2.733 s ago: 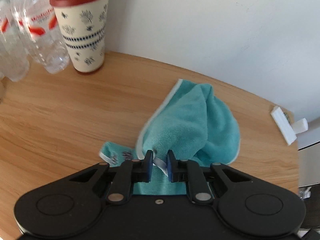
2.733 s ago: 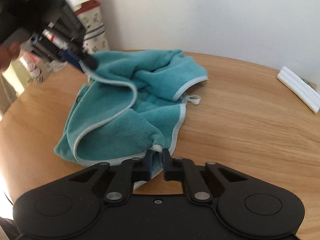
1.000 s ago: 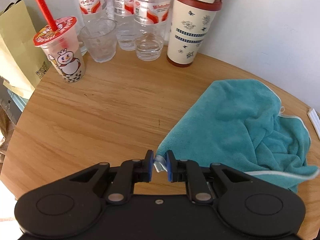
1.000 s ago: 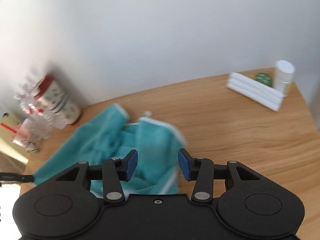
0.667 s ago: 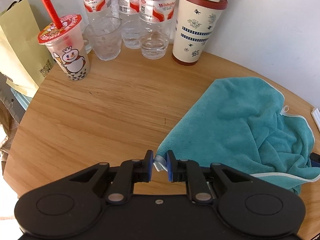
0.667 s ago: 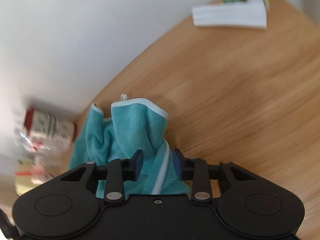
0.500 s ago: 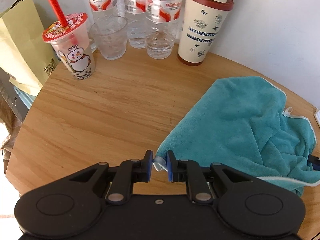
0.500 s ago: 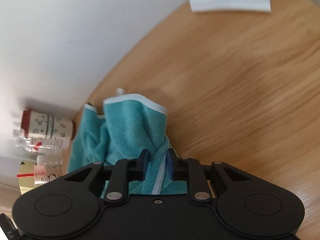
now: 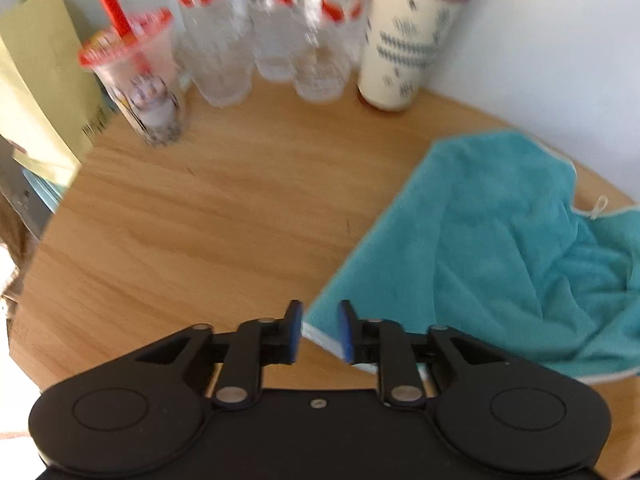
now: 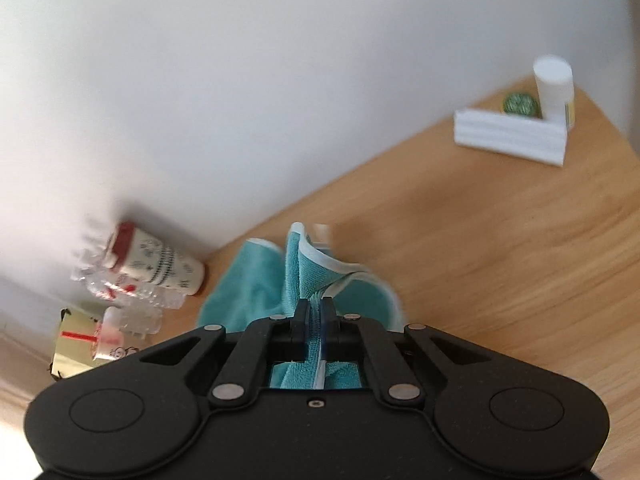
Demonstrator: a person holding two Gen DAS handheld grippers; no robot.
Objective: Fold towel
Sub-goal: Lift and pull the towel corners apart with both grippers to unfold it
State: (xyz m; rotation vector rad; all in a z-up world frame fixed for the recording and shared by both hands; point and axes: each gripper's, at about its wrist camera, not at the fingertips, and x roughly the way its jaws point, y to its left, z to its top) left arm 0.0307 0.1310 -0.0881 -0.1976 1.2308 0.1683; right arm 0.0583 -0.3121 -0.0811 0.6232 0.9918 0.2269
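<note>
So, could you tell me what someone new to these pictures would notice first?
Most likely the teal towel, spread rumpled over the right side of the wooden table. The right gripper is shut on a bunched edge of it, while the left gripper is open at a near corner. Behind, drinks crowd the wall, with a red-lidded patterned cup tallest.

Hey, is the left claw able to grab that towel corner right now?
Probably yes. The left claw is open, with the towel corner lying on the table between its fingers and nothing blocking it; the right claw grips another edge.
</note>
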